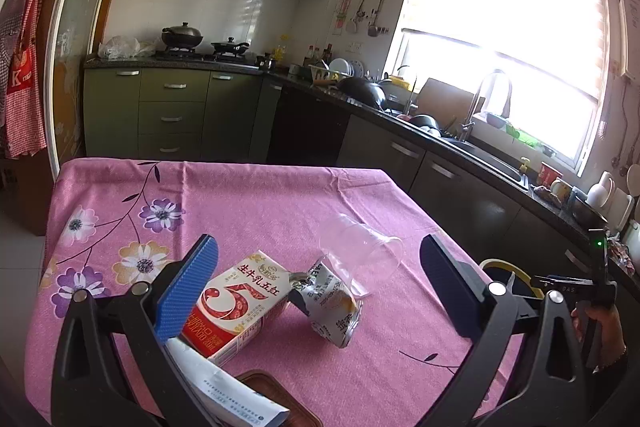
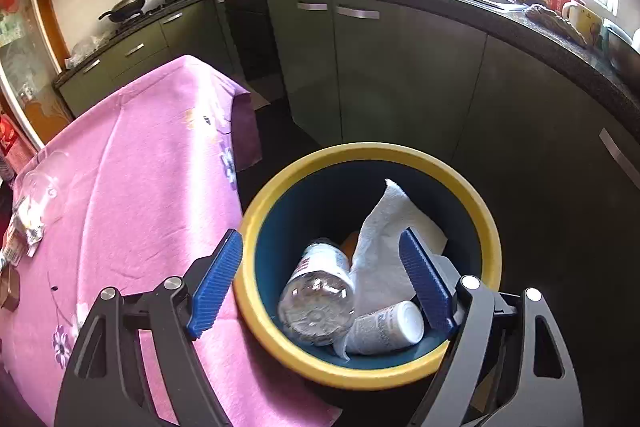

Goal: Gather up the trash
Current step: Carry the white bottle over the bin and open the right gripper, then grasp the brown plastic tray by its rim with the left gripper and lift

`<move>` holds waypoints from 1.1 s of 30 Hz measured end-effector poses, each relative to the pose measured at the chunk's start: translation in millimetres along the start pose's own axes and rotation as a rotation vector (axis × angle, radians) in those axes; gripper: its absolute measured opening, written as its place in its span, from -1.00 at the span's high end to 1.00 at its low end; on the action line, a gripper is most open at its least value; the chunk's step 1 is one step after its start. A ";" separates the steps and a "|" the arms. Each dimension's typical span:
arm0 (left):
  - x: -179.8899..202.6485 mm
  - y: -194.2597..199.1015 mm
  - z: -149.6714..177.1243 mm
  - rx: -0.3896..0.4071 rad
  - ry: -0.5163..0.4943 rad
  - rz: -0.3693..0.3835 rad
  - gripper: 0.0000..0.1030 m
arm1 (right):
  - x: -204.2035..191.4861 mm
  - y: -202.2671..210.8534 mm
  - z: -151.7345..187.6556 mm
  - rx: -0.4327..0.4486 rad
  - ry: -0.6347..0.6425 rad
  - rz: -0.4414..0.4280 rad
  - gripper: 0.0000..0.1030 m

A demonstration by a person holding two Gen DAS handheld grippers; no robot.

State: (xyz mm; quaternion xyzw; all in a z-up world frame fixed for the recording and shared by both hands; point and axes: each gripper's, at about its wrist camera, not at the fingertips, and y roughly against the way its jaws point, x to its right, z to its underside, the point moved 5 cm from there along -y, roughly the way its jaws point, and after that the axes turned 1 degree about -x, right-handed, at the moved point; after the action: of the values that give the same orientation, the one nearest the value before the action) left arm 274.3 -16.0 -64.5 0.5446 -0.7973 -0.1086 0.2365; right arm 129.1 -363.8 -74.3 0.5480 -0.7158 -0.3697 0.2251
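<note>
My left gripper [image 1: 320, 283] is open above the pink floral tablecloth [image 1: 248, 195]. Between its fingers lie a red and white milk carton [image 1: 232, 307], a crushed silver can [image 1: 330, 301] and a clear plastic cup [image 1: 360, 251] on its side. A white paper packet [image 1: 228, 391] lies below the carton. My right gripper [image 2: 322, 281] is open and empty over a yellow-rimmed blue trash bin [image 2: 490, 227] beside the table. The bin holds a clear plastic bottle [image 2: 320, 291], a white paper towel [image 2: 384, 239] and a small white bottle [image 2: 386, 327].
A brown tray edge [image 1: 272, 387] sits at the table's near side. The bin rim [image 1: 508, 267] and the right hand's gripper [image 1: 592, 291] show at the table's right edge. Dark kitchen cabinets [image 2: 400, 75] and a cluttered counter with sink run behind.
</note>
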 end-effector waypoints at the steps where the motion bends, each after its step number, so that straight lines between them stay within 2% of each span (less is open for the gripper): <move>1: -1.5 4.8 -1.0 -0.007 0.003 0.001 -0.87 | -7.0 3.8 3.6 0.002 0.015 -0.011 -0.60; 7: -13.1 41.9 -0.4 -0.051 -0.021 -0.058 -0.87 | -30.8 17.1 17.4 0.003 0.043 -0.089 -0.60; 11: -24.9 52.4 14.7 -0.121 0.046 -0.124 -0.87 | -42.2 22.7 22.3 0.013 0.049 -0.126 -0.60; 13: -24.5 53.8 26.2 -0.148 0.087 -0.125 -0.87 | -48.4 26.7 26.2 0.016 0.053 -0.138 -0.60; 20: -4.5 37.9 57.5 -0.185 0.009 -0.202 -0.87 | -51.3 20.7 25.8 0.005 0.062 -0.171 -0.60; 26: -11.9 16.6 62.7 -0.229 0.015 -0.248 -0.87 | -52.6 16.4 29.2 -0.007 0.062 -0.192 -0.60; 28: -13.7 12.3 65.3 -0.245 0.018 -0.260 -0.78 | -53.3 14.3 29.8 -0.011 0.064 -0.197 -0.60; 30: -16.2 9.7 67.2 -0.261 0.031 -0.262 -0.50 | -53.0 12.9 30.0 -0.016 0.063 -0.201 -0.60; 33: -20.9 8.5 69.2 -0.277 0.052 -0.264 -0.22 | -52.8 10.7 30.7 -0.020 0.059 -0.206 -0.60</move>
State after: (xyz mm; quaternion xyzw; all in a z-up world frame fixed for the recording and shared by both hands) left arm 239.2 0.7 -126.0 0.6093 -0.6899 -0.2335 0.3134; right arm 115.9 -303.6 -80.8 0.6271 -0.6450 -0.3815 0.2124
